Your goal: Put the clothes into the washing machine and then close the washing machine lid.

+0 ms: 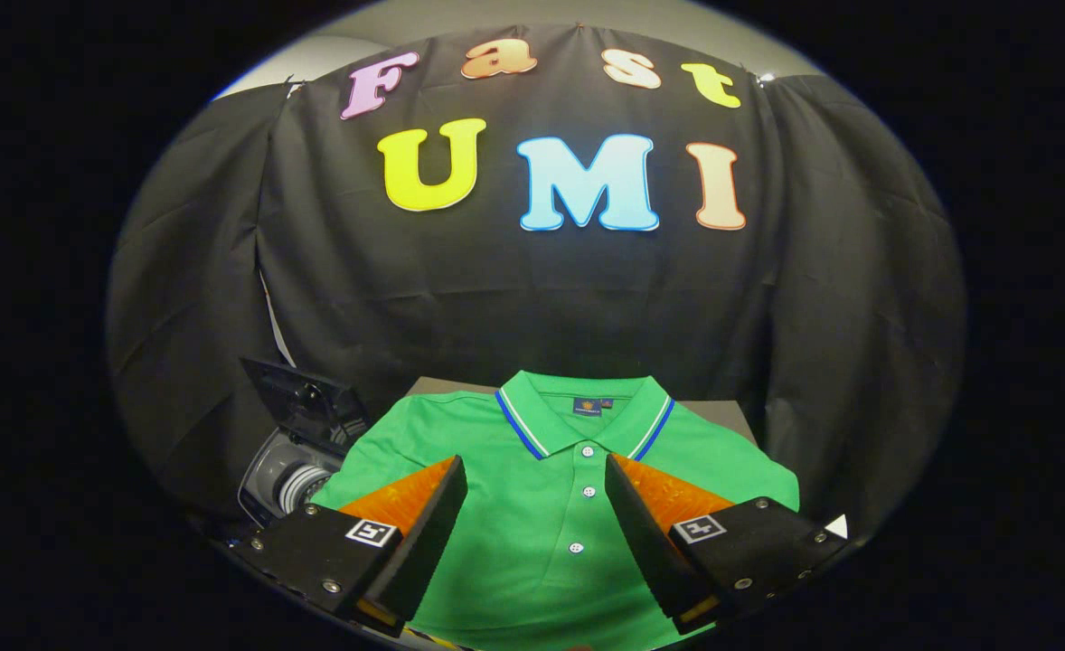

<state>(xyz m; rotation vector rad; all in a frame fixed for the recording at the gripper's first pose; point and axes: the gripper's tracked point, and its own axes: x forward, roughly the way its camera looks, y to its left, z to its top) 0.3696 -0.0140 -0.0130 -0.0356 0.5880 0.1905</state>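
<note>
A green polo shirt (551, 506) lies flat and folded on a grey table (722, 414), collar away from me, with blue and white stripes on the collar and a buttoned placket. My gripper (532, 475) hovers above the shirt's chest, open, its two fingers wide apart on either side of the placket, with nothing between them. To the left of the shirt, lower than the table, stands the washing machine (293, 479), its dark lid (302, 398) raised and the drum's pale inside showing.
Black cloth hangs as the booth's wall behind the table and around both sides. The table's far edge lies just beyond the shirt's collar. A small white triangular tag (836, 526) shows by the right finger.
</note>
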